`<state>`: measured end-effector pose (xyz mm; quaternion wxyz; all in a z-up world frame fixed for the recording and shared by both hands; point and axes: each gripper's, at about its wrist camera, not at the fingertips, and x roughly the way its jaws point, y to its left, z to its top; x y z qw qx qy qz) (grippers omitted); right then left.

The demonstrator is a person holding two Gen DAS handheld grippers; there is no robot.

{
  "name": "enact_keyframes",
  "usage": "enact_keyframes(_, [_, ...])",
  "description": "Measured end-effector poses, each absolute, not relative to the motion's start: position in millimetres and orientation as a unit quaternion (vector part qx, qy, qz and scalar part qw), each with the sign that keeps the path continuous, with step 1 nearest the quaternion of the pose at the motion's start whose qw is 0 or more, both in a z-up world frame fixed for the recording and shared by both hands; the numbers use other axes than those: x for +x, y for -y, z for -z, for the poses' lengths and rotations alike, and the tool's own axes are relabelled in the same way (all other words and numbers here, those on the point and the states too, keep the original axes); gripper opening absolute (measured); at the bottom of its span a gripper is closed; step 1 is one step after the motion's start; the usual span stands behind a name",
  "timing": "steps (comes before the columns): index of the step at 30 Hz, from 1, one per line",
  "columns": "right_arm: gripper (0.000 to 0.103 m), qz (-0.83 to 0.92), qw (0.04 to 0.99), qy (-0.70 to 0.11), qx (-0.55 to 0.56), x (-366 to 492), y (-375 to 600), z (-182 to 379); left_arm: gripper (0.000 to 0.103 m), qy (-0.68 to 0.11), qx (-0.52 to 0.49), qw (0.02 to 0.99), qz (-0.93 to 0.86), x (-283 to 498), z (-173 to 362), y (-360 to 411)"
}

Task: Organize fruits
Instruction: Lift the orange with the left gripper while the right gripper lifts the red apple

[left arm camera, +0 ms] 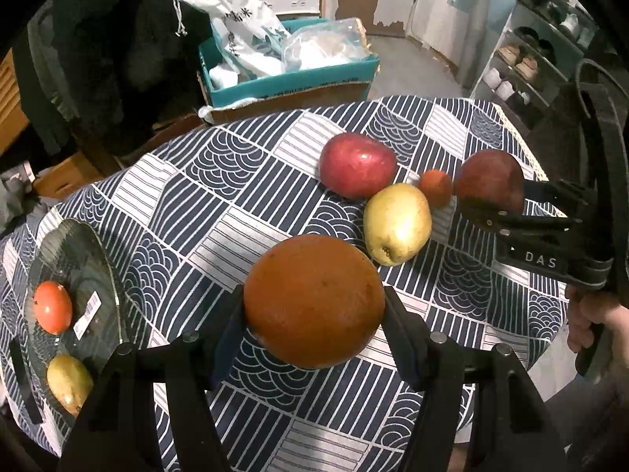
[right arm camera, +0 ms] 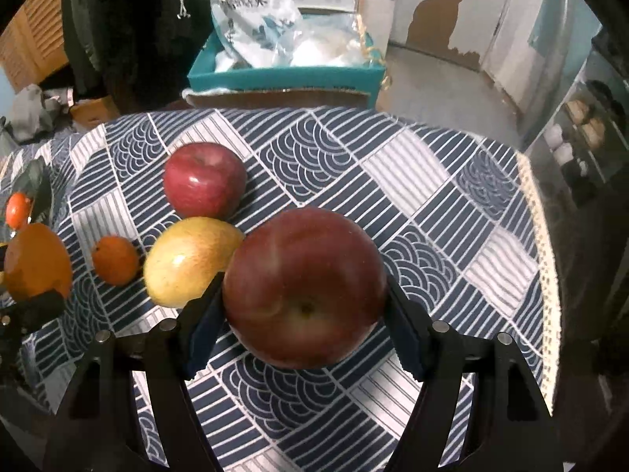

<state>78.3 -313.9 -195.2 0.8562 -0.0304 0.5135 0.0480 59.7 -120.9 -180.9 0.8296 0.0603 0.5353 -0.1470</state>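
My left gripper is shut on a large orange and holds it above the patterned tablecloth. My right gripper is shut on a dark red apple, also lifted; it shows in the left wrist view too. On the cloth lie a second red apple, a yellow pear and a small tangerine. A glass plate at the left holds a small orange-red fruit and a yellow fruit.
A teal cardboard box with white bags stands behind the table. A shoe rack is at the far right. The table's lace-trimmed edge runs along the right side.
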Motion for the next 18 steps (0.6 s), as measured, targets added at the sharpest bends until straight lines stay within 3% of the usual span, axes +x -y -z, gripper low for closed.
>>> enact_keyframes(18, [0.075,-0.060,0.887,-0.456,-0.025,57,300,126,0.067,-0.489,0.043,0.860,0.138,42,132,90])
